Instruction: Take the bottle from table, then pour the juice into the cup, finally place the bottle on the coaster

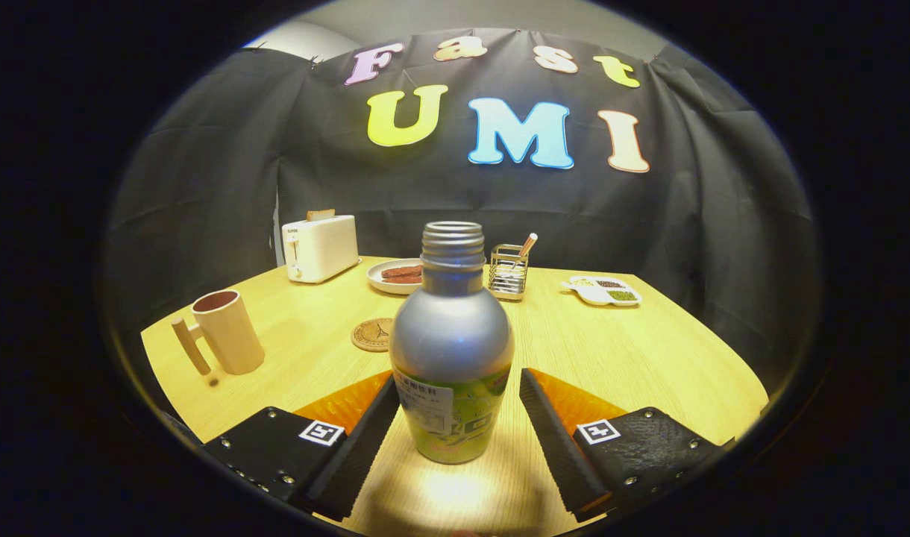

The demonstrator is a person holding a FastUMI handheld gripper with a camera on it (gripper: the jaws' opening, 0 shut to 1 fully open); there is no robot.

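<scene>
Tongs spread, level, flanking bottle

One bottle is counted, standing uncapped between the two fingers of the one gripper; the left finger is at or very near its side and the right stands a little apart. One cup and one coaster are seen on the one table. One toaster is counted, with one slice in it. One plate is counted, one wire holder, and one divided dish with three filled compartments.
</scene>
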